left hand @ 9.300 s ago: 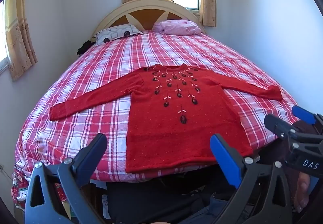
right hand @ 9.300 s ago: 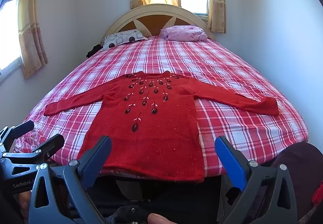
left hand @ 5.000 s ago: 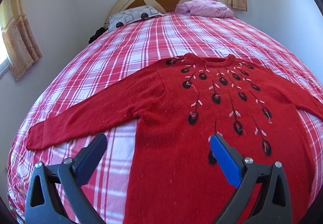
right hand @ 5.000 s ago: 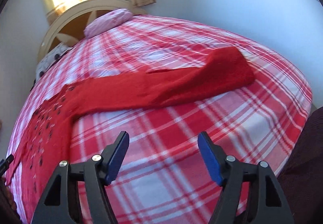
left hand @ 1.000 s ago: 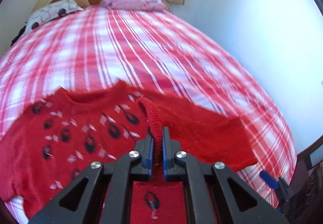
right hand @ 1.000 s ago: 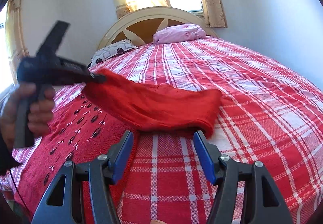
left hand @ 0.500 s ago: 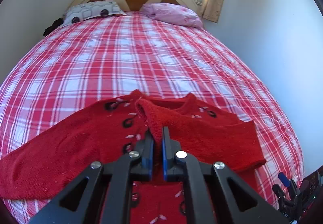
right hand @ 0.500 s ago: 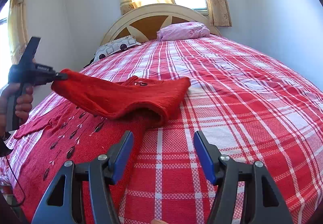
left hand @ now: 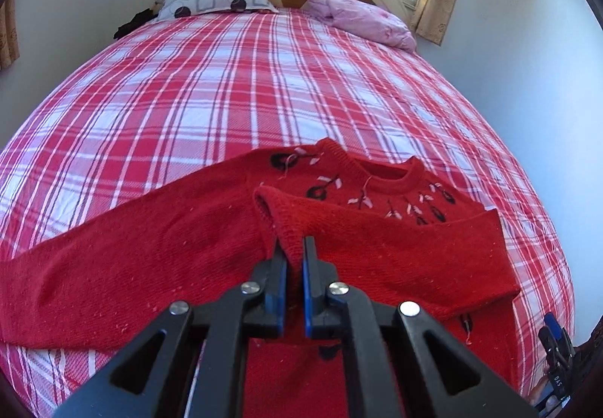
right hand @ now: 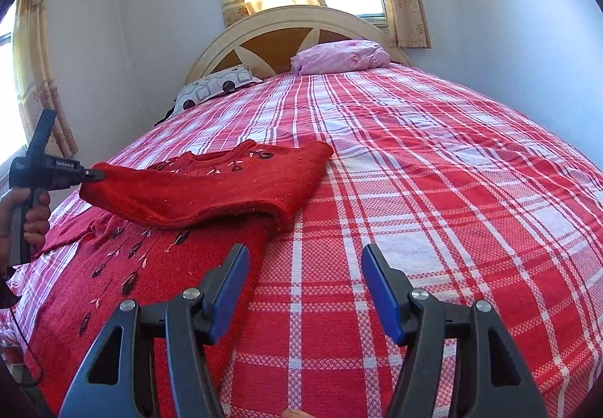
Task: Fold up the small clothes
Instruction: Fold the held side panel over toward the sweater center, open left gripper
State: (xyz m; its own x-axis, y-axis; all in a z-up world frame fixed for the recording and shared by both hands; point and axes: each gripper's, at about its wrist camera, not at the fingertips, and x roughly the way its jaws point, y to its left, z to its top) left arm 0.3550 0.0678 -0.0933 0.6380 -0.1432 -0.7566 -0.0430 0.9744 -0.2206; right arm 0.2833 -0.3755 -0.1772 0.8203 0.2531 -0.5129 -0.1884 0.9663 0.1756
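A red knit sweater (left hand: 158,259) with dark embroidered flowers lies flat on the checked bed. My left gripper (left hand: 291,248) is shut on the cuff of its right sleeve (left hand: 395,241) and holds that sleeve stretched across the chest, a little above the body. In the right wrist view the same left gripper (right hand: 98,175) shows at the far left, a hand (right hand: 32,214) around its handle, with the lifted sleeve (right hand: 211,192) hanging over the sweater body (right hand: 124,278). My right gripper (right hand: 305,259) stands open over bare bedspread beside the sweater's side edge, nothing between its fingers.
The red-and-white checked bedspread (right hand: 433,192) covers the whole bed. A patterned pillow (left hand: 211,1) and a pink pillow (left hand: 361,20) lie against the cream headboard (right hand: 286,26). Walls stand close on the right and left. The other sleeve (left hand: 68,286) lies stretched out to the left.
My left gripper has carried the sleeve cuff leftward across the sweater's chest, so the sleeve folds further over the body. The right gripper has kept still and open.
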